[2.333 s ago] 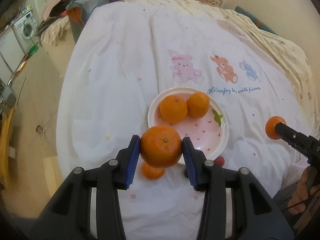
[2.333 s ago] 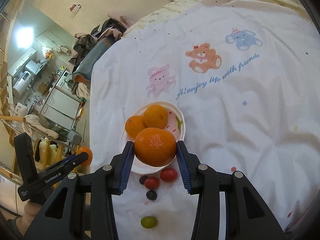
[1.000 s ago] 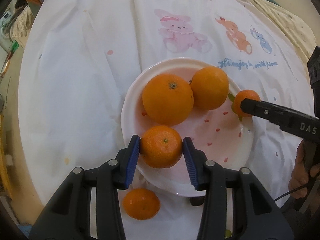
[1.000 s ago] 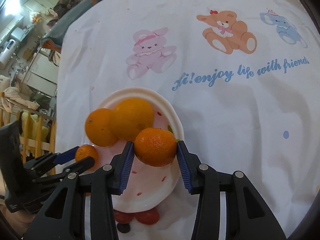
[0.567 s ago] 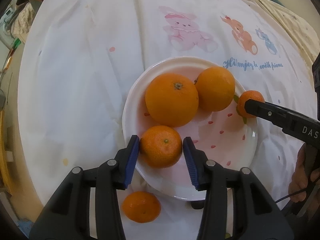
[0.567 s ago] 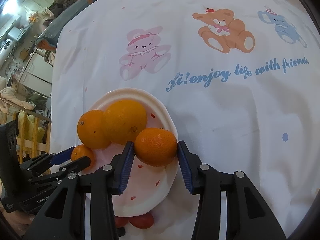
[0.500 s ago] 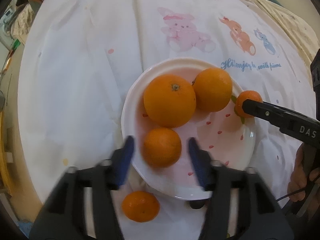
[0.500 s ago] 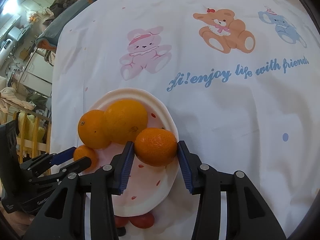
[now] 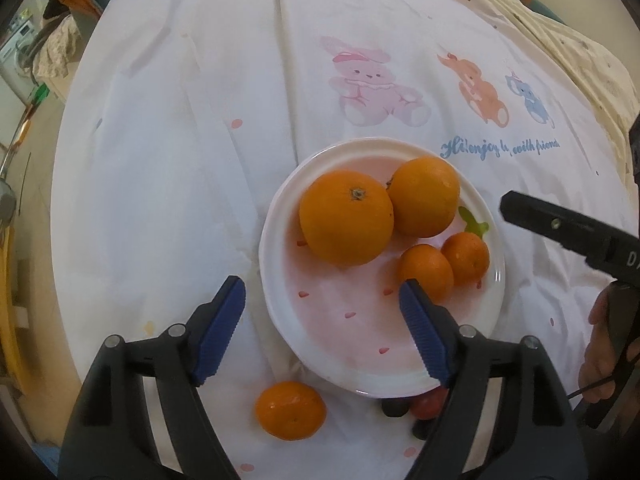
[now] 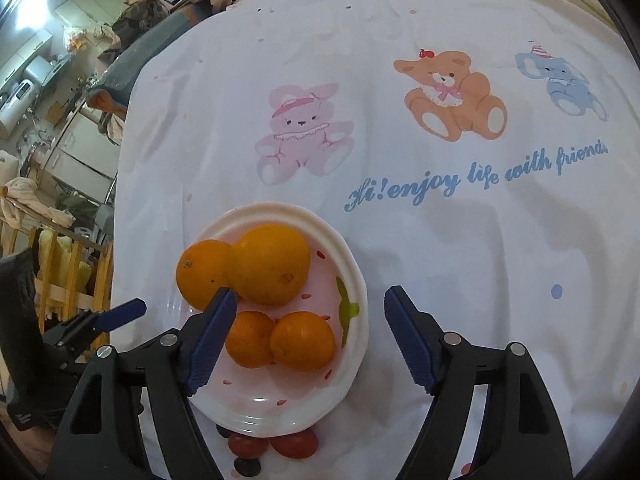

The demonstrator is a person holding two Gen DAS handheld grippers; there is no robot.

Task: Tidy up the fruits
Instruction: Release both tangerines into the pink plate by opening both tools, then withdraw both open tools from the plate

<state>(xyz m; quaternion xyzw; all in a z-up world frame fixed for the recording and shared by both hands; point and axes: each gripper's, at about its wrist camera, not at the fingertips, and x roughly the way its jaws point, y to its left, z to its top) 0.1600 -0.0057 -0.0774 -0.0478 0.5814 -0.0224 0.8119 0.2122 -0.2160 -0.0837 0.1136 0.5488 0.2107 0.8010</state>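
Observation:
A white plate with pink specks [image 9: 340, 344] [image 10: 352, 276] lies on the bedsheet. It holds two large oranges [image 9: 346, 218] [image 9: 424, 196] and two small mandarins [image 9: 426, 270] [image 9: 466, 258] side by side. My left gripper [image 9: 320, 282] hovers over the plate's near-left part. Its jaws are opening and only bare plate shows between them. My right gripper [image 10: 310, 292] hangs over both mandarins [image 10: 250, 338] [image 10: 302, 340]. Its jaws are opening too, and the pads touch neither fruit. One more mandarin [image 9: 290, 410] rests on the sheet in front of the plate.
Red cherry tomatoes [image 10: 294, 442] and a dark grape [image 10: 246, 466] lie by the plate's near rim. The white sheet [image 10: 400, 220] bears cartoon animals and blue lettering. Its left edge drops to the floor. Clothes and furniture [image 10: 52, 80] stand beyond. A hand [image 9: 600, 356] holds the right gripper.
Both grippers have gone from shut on a mandarin to wide open. Both mandarins now rest on the plate, and the left one has rolled right to lie beside the other.

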